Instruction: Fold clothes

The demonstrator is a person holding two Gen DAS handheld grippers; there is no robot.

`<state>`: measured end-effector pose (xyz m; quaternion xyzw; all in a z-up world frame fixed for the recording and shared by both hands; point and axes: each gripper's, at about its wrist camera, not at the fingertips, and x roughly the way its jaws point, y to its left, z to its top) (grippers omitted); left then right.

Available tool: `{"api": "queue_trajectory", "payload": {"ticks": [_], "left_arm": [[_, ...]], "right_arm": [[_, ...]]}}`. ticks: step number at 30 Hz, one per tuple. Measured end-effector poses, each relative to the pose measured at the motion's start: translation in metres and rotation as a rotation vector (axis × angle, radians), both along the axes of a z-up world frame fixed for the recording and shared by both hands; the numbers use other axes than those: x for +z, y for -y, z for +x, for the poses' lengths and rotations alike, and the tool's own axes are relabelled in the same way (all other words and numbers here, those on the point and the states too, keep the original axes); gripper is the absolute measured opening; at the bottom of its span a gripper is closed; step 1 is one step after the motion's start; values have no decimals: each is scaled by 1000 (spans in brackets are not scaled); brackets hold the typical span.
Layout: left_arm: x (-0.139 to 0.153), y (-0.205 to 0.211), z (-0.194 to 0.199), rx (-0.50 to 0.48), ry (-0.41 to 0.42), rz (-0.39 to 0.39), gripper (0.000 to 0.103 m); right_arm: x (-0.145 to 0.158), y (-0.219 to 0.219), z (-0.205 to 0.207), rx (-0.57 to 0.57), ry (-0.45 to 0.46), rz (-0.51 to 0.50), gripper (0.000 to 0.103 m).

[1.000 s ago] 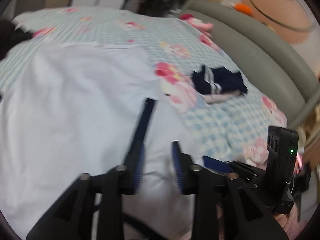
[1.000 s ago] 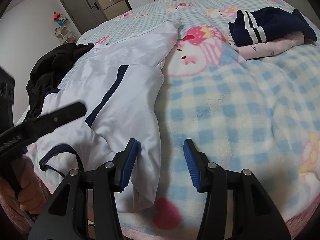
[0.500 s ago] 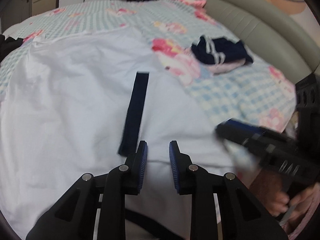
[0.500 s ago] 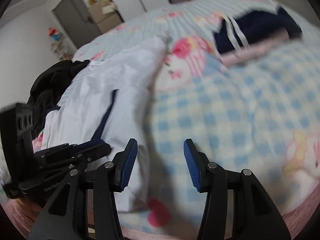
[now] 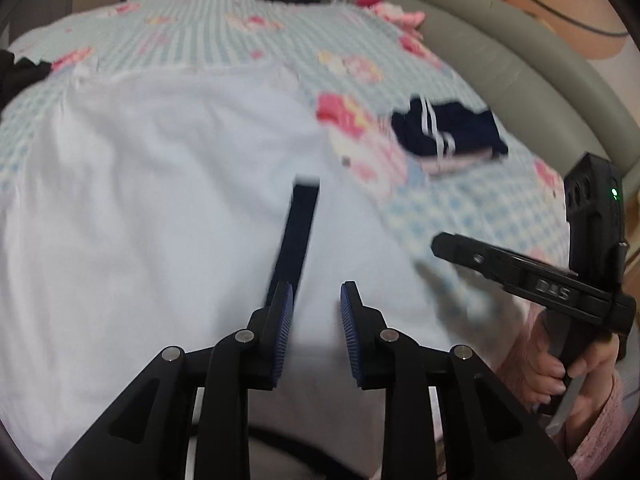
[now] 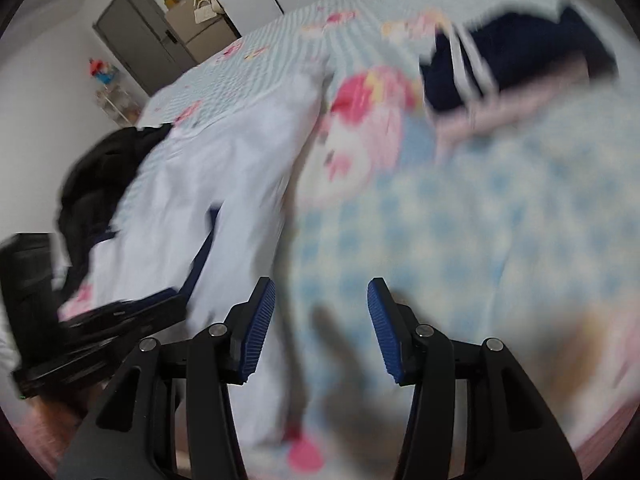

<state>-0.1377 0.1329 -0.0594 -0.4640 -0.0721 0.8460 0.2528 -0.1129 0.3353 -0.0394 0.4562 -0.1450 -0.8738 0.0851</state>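
The left gripper (image 5: 316,300) is sitting narrower than a second ago, and the right gripper (image 5: 444,246) has swung across toward it at three o'clock. Both are hovering with jaws apart, nothing between the pads. The white garment (image 5: 160,208) is lying spread over the checked bedspread (image 5: 472,200), its navy stripe (image 5: 300,228) running toward twelve o'clock. Folded navy clothes (image 5: 448,128) are resting at two o'clock, a black heap (image 6: 96,176) at nine

White cloth garment w/ navy stripe (image 5: 160,200) spread flat on bed; folded navy white-striped piece (image 5: 448,130) lies apart.
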Motion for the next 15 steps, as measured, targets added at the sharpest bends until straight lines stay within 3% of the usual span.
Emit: {"api": "queue_trajectory", "payload": {"ticks": [4, 7, 14, 15], "left_arm": [[-7, -16, -20, -37, 19, 5, 27], [-24, -26, -24, -45, 57, -36, 27], [-43, -19, -28, -45, 114, -25, 27], [-44, -18, -28, -41, 119, -15, 27]], "right_arm": [[4, 11, -49, 49, -14, 22, 50], [-12, 24, -73, 101, 42, 32, 50], [-40, 37, -68, 203, 112, 12, 50], [-41, 39, -65, 200, 100, 47, 46]]}}
